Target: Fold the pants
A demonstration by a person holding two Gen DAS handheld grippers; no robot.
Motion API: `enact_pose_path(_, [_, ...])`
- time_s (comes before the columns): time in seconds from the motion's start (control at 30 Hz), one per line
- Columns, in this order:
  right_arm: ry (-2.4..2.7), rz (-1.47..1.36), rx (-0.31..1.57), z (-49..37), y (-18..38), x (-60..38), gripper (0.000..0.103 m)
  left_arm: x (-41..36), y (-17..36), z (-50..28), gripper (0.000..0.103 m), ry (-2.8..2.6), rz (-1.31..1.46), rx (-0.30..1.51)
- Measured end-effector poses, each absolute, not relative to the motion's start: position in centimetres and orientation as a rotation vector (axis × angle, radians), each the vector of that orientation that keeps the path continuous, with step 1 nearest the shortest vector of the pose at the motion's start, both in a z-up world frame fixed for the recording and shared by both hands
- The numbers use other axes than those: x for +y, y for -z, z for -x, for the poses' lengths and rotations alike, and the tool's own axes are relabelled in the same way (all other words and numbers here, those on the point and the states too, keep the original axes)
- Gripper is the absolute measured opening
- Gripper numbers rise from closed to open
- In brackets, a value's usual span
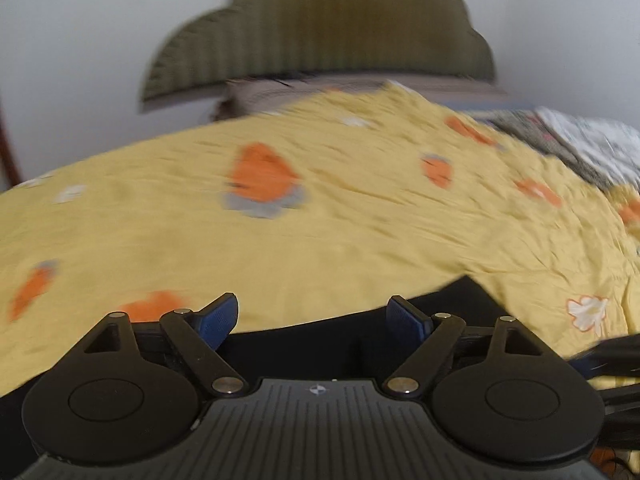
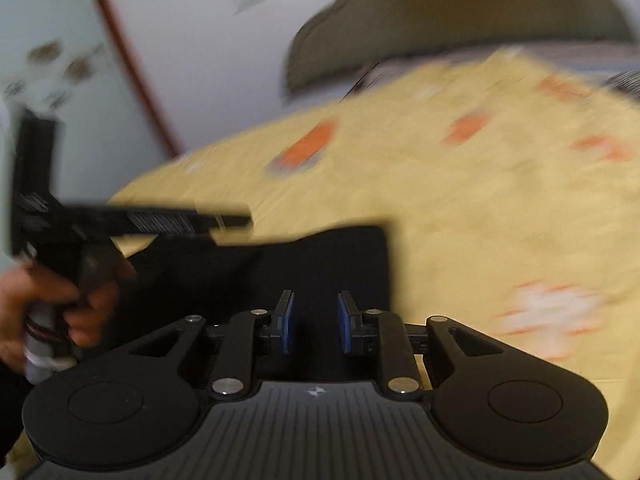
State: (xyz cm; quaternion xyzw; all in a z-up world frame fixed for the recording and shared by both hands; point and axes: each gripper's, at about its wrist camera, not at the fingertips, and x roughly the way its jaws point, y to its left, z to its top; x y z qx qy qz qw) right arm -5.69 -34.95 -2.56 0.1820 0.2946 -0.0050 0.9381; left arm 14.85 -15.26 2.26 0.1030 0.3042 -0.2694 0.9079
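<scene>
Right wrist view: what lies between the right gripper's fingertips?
Only the black pants show behind the gap of the right gripper; nothing is pinched.

A yellow bedspread [image 1: 360, 220] with orange prints meets an olive headboard [image 1: 320, 28].

Left claw [image 1: 312, 316] wide open, empty; right claw [image 2: 313, 320] partly open, empty, fingers parallel.
</scene>
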Motion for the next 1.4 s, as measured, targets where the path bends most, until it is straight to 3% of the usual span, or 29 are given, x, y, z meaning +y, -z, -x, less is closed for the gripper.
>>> enact_pose_path(0.07, [0.027, -0.315, 0.677, 3.2, 4.3, -33.9, 0.021, -10.9, -3.4, -14.1, 0.088, 0.495, -0.177, 0.623])
enact_pose_path(0.17, [0.089, -0.278, 0.634, 3.2, 3.2, -32.9, 0.023, -4.0, -4.1, -12.4, 0.094, 0.368, -0.152, 0.619])
enact_pose_path(0.3, [-0.04, -0.133, 0.618, 2.2, 1.6, -28.0, 0.023, 3.9, -3.5, -11.2, 0.094, 0.205, -0.178, 0.681])
enact_pose_path(0.4, [-0.139, -0.017, 0.72, -0.2, 3.2, -24.1, 0.024, 9.3, -3.1, -10.3, 0.094, 0.114, -0.157, 0.718])
enact_pose_path(0.47, [-0.081, 0.084, 0.686, -0.7, 3.8, -22.5, 0.028, 12.8, -2.7, -9.8, 0.094, 0.042, -0.129, 0.744])
enact_pose_path(0.7, [-0.194, 0.117, 0.603, -0.7, 0.7, -16.2, 0.029, 23.6, -3.2, -9.2, 0.094, -0.038, 0.211, 0.803])
enact_pose_path(1.03, [-0.558, 0.613, 0.414, -0.7, 1.6, 3.5, 0.03, 26.6, 1.8, -9.7, 0.095, 0.217, 0.799, 0.933])
enact_pose_path(1.17, [-0.604, 0.704, 0.425, -0.4, 2.9, 7.0, 0.048, 27.2, 3.7, -10.0, 0.096, 0.227, 0.909, 0.962])
enact_pose_path(1.4, [-0.525, 0.863, 0.383, -0.6, 5.6, 9.1, 0.05, 28.2, 5.2, -11.6, 0.102, 0.234, 1.04, 0.946])
